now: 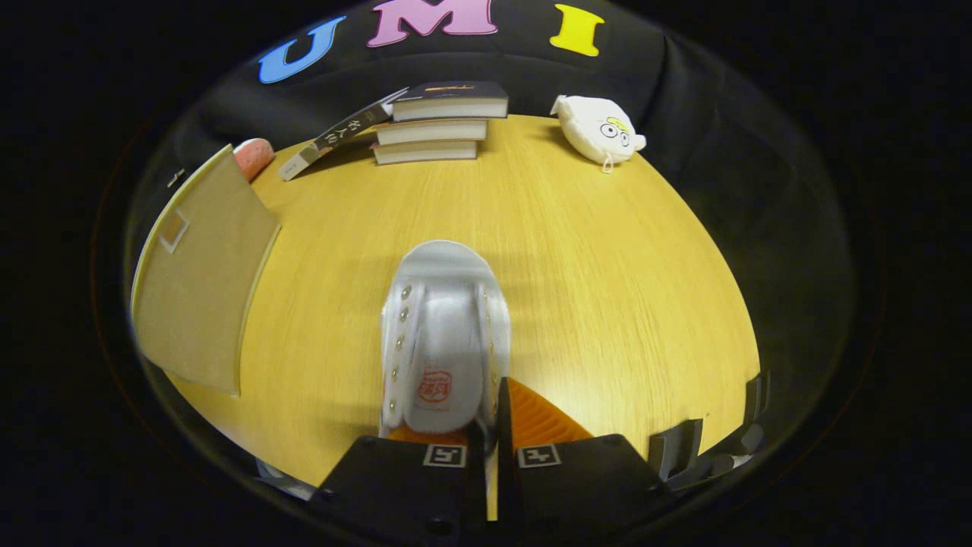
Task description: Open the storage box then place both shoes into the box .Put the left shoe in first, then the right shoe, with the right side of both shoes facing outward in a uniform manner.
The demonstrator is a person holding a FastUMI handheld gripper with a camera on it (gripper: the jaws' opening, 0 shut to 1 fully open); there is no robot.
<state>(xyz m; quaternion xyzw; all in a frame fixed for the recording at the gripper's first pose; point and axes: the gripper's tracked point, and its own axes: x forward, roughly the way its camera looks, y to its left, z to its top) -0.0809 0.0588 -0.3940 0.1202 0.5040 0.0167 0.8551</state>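
A white lace-up shoe (444, 334) lies along my fingers with its toe pointing away over the wooden table (607, 289). My gripper (492, 429) is shut on the shoe's right-hand collar wall near the heel, with one finger inside the opening and the ridged pad (535, 418) outside. The tongue with a red logo shows just ahead of the fingers. Whether the sole rests on the table or hangs above it, I cannot tell. To the left of the shoe stands a tan flat panel (201, 285), the storage box's lid or side, tilted up; the box's inside is hidden.
Three stacked books (437, 125) sit at the table's far edge, with another book (334, 140) leaning on them. A white plush pouch (600, 129) lies at the far right. A pink object (254, 156) peeks from behind the tan panel. Dark grey parts (676, 448) stand at the near right.
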